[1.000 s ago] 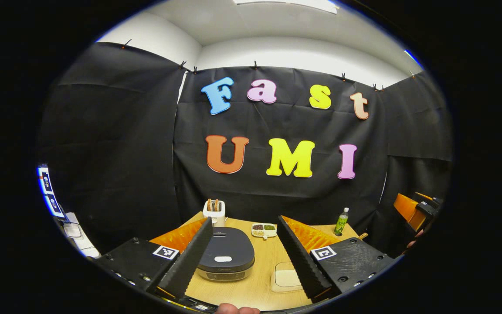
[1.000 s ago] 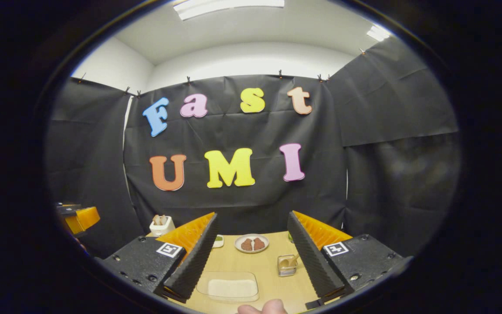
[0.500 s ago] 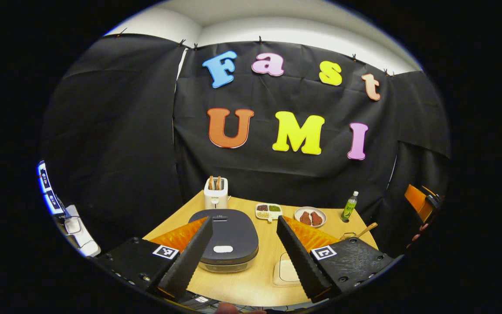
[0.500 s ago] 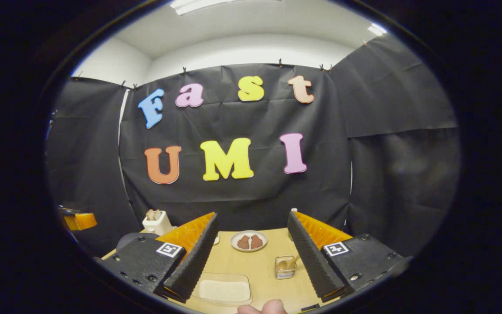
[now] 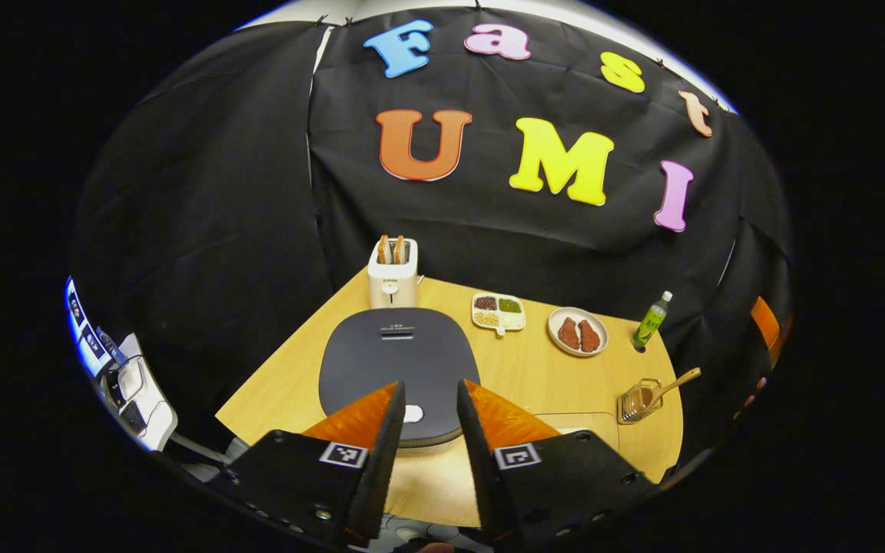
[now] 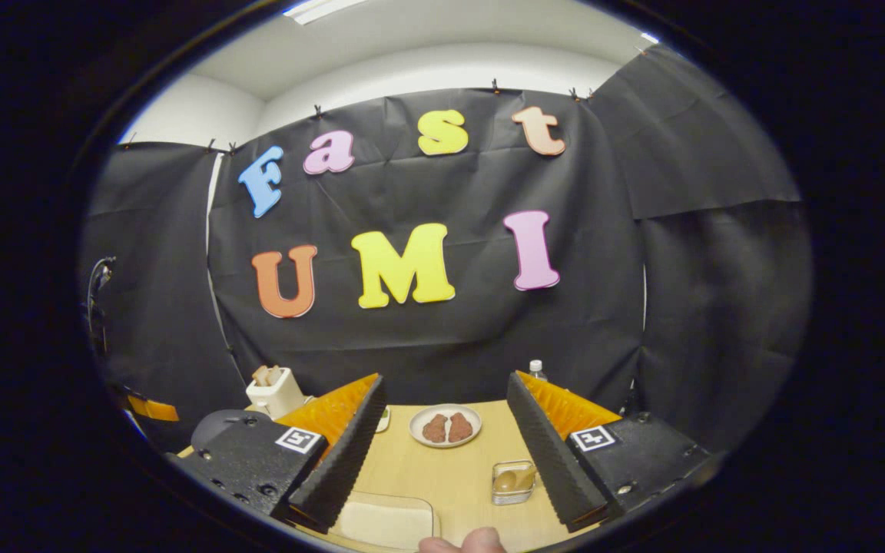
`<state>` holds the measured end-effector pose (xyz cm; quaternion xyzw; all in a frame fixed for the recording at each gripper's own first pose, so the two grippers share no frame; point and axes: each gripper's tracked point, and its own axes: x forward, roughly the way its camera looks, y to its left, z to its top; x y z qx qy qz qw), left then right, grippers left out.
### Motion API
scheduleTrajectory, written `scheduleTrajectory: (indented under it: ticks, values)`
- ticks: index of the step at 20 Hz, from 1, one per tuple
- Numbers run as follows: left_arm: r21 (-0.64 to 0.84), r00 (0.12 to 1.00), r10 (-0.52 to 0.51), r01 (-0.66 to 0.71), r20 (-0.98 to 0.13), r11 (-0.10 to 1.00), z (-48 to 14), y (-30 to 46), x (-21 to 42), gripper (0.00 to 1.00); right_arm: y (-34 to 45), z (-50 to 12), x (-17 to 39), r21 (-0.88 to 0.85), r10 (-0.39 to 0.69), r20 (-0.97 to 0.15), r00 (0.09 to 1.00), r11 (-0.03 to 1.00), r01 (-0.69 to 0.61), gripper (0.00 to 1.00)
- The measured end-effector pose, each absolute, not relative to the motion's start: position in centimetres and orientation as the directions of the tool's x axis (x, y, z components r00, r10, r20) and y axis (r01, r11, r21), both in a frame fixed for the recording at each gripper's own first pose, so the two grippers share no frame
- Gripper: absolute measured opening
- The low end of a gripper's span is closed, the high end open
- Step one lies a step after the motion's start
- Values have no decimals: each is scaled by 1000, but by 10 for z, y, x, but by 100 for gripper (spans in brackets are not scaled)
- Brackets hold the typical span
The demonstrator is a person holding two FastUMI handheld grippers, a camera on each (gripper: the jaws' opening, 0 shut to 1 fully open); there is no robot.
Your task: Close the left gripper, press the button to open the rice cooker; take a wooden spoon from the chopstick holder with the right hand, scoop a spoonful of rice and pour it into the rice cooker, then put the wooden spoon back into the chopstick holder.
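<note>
The rice cooker (image 5: 400, 357) has a dark grey lid, shut, with a small white button (image 5: 412, 413) at its near edge. My left gripper (image 5: 430, 389) hovers just above that button, its fingers drawn close with a narrow gap and nothing between them. A clear chopstick holder (image 5: 640, 399) with the wooden spoon (image 5: 677, 381) leaning out stands at the table's right. In the right gripper view the holder (image 6: 512, 481) sits just left of the right finger. My right gripper (image 6: 446, 380) is open and empty above the rice tray (image 6: 387, 524).
A white toaster (image 5: 392, 273) with bread stands behind the cooker. A divided dish (image 5: 498, 312), a plate (image 5: 578, 332) with two brown pieces and a green bottle (image 5: 651, 318) line the far side. A monitor stand (image 5: 131, 388) is off the table's left.
The left gripper has risen and tipped down over the cooker, and its fingers have drawn much closer together. The right gripper has barely shifted, tilting slightly.
</note>
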<state>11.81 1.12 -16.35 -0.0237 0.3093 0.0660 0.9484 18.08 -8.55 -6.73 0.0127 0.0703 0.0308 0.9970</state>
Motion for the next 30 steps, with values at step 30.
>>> scheduleTrajectory:
  ticks: [30]
  values:
    - [-115, 557, 29, -221, -830, 968, -283, 46, 145, 0, -132, -98, 164, 0, -73, -200, 977, 997, 75, 100]
